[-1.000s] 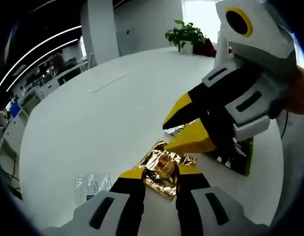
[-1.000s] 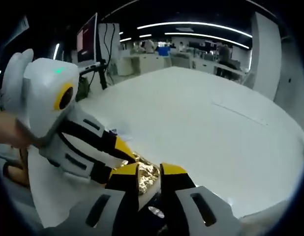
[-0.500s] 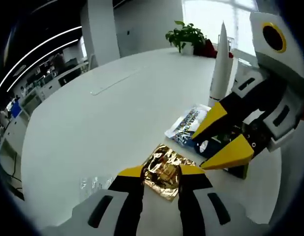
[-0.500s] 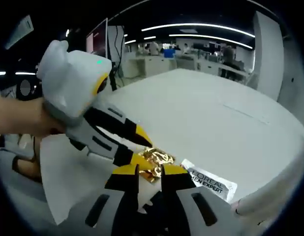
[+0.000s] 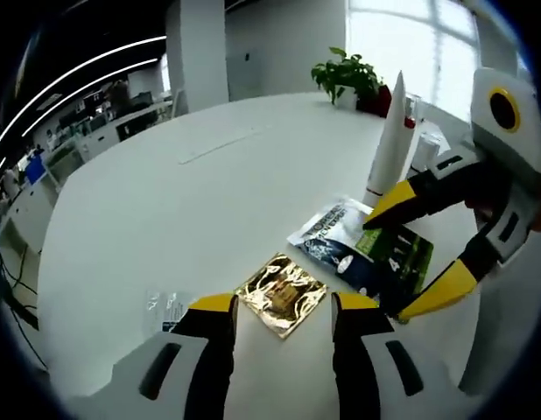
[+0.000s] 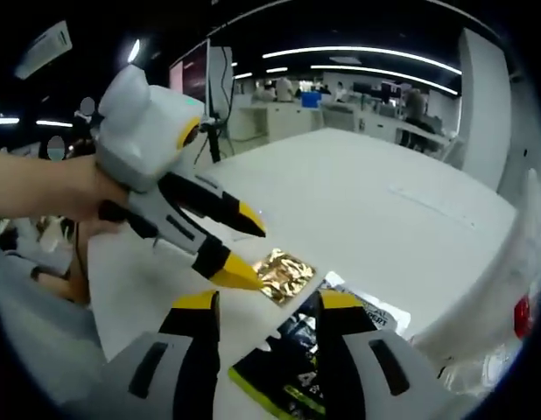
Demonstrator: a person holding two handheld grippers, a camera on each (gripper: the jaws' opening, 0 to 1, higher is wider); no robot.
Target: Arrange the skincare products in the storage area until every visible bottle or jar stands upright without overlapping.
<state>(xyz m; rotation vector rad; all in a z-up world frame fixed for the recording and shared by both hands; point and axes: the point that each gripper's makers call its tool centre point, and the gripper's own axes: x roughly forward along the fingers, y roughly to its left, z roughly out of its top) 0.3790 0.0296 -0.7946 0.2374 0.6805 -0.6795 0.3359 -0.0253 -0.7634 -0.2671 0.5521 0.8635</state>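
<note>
I had the left gripper (image 5: 282, 308) spread over the gold sachet (image 5: 281, 294) on the table (image 5: 165, 210); right gripper (image 6: 260, 304) jaws apart above the dark packet (image 6: 292, 363).

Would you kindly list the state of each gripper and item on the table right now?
Left gripper: open, holding nothing.
Right gripper: open, holding nothing.
Gold sachet: flat on the table, free.
Dark pack: lying flat, between the right gripper's jaws.
White sachet: lying flat, against the dark pack.
White bottle: upright.
</note>
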